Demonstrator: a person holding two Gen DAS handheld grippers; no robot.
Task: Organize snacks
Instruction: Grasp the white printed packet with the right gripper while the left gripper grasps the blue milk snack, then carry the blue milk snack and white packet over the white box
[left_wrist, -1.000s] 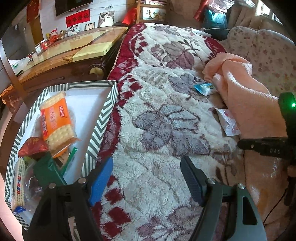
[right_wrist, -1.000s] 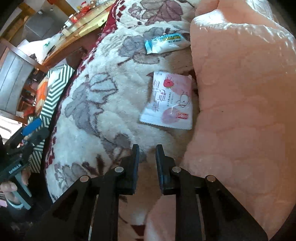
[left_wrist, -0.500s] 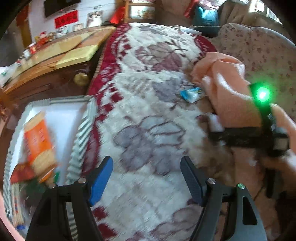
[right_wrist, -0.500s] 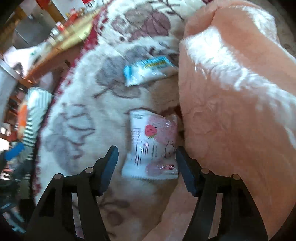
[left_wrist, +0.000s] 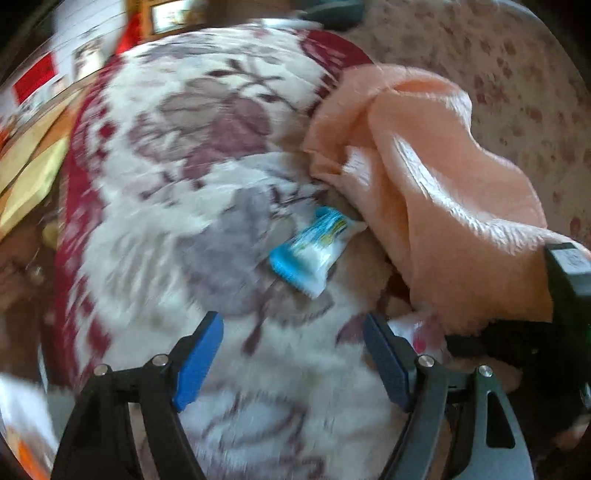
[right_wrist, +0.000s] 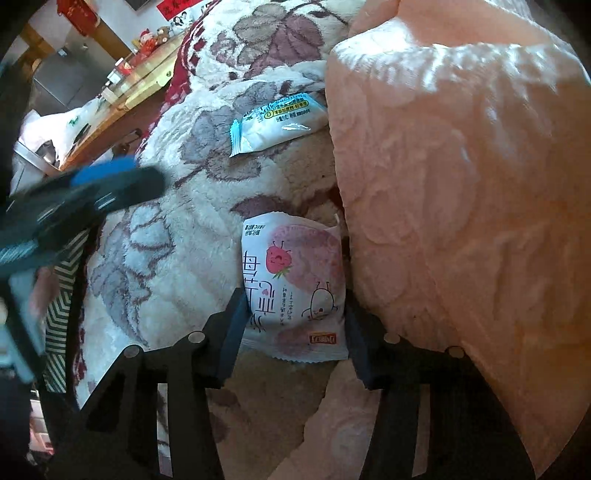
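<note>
A pink strawberry snack packet lies on the floral fleece blanket, against the peach blanket. My right gripper straddles it and its jaws are closing, with both pads touching the packet's side edges. A blue-and-white snack packet lies further up the fleece, its end tucked under the peach fold; it also shows in the right wrist view as the blue-and-white packet. My left gripper hangs open just short of it, nothing between its blue pads. In the right wrist view the left gripper is a blurred shape at the left.
A bulky peach blanket fills the right side. The striped tray sits off the fleece's left edge. A wooden table with clutter runs along the far left. A floral sofa cushion rises behind.
My left gripper swung right from the tray to the blue-and-white packet, staying open. My right gripper opened from shut, dropped over the pink packet and closed in on its edges.
</note>
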